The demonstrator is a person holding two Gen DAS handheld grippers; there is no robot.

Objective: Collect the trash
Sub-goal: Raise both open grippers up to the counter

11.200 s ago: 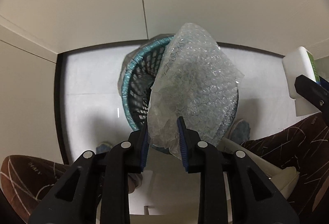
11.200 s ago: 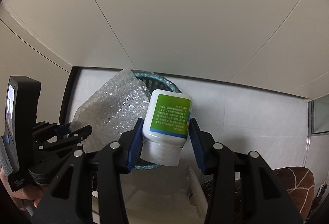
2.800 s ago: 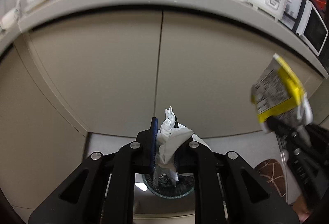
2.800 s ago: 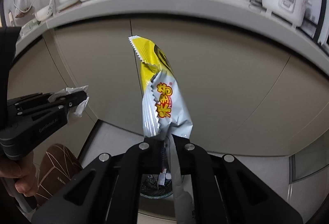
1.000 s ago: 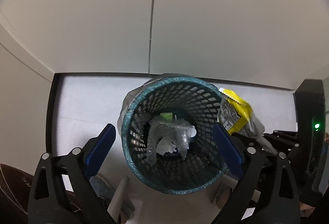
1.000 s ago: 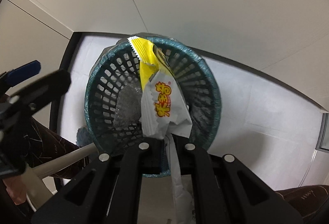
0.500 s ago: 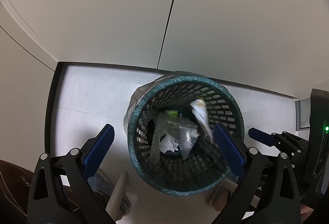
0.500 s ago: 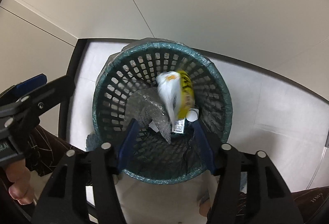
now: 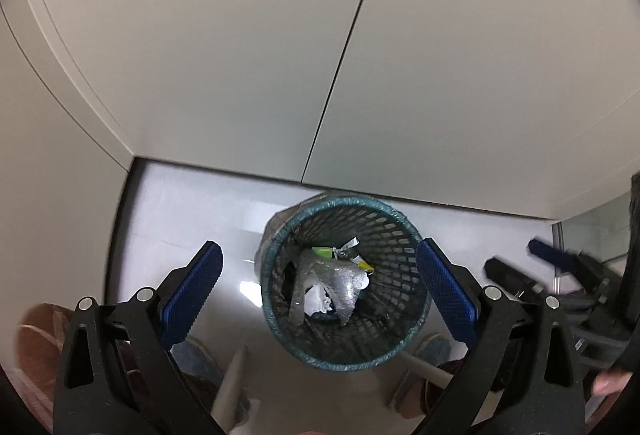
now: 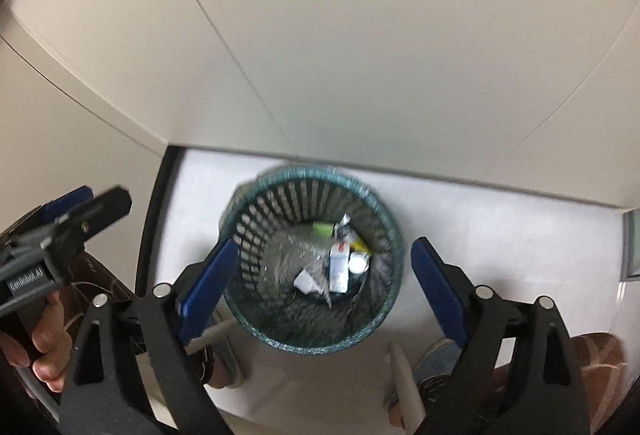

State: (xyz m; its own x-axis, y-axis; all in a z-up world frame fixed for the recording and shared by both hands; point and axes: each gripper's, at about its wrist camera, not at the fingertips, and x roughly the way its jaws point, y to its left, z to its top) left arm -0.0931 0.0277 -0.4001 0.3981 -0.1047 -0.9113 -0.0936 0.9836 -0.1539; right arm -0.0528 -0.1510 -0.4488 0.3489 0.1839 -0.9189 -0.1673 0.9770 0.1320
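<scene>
Pale cabinet doors (image 9: 240,55) back a white floor in the left wrist view, where the left gripper (image 9: 318,289) hangs wide and empty above the mesh bin (image 9: 280,239); bubble wrap (image 9: 340,283) and scraps lie inside. From the right wrist view, the right gripper (image 10: 324,275) points steeply down over the bin, jaws opening with nothing between them, the snack wrapper (image 10: 340,263) already at the bottom. No trash shows outside the bin.

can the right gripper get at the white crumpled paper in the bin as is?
Probably yes. The right gripper hangs empty above the bin, jaws opening; the white crumpled paper lies uncovered atop the bubble wrap, though it sits deep inside.
</scene>
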